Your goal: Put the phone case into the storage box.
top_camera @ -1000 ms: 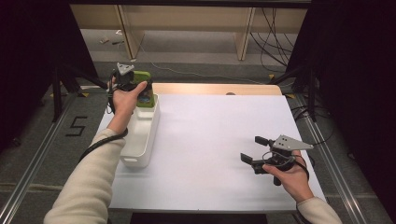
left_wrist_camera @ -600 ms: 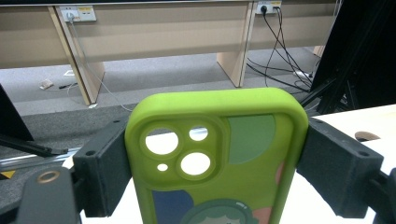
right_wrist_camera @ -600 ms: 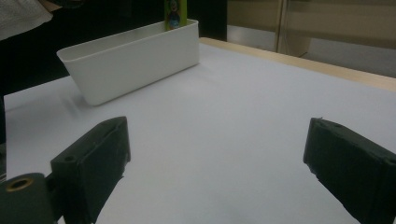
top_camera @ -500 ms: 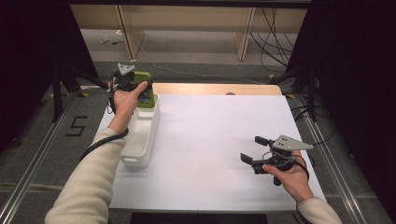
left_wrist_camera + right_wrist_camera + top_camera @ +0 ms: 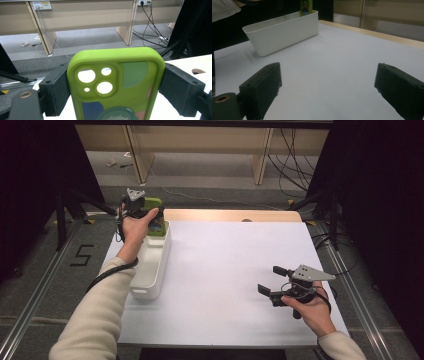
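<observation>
Over the white tub's far end my left gripper clamps a green phone case, right gripper wide open, empty.

A white table sheet is laid over a wooden tabletop. Beyond the tabletop, wooden desk legs and loose black cables are seen on the grey floor. Left of the tabletop, a "5" is marked on the floor.
</observation>
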A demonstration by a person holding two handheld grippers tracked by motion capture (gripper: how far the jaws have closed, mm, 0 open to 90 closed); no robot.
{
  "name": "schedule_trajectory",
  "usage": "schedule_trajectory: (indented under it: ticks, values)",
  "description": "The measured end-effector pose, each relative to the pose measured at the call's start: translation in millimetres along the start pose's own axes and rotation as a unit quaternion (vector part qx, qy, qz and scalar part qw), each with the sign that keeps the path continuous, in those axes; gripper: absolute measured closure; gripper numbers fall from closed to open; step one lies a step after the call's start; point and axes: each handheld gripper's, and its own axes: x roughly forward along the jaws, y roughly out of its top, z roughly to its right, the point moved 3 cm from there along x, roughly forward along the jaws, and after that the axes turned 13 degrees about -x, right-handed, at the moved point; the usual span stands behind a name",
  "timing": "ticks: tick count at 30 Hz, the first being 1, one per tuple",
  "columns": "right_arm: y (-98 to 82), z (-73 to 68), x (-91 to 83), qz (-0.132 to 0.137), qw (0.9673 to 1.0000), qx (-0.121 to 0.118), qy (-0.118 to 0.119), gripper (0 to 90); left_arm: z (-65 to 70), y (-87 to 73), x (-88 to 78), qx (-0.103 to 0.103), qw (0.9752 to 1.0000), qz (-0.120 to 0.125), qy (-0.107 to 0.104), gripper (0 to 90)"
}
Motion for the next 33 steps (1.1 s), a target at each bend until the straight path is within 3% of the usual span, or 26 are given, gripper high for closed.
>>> schedule_trajectory:
  ticks: [33]
  values:
    - [-0.2, 0.0, 0.0, -0.002, 1.0, -0.001, 0.001, 8.2, -3.0, -6.5, 6.3, 0.0, 0.9999, -0.011, 0.005, 16.0]
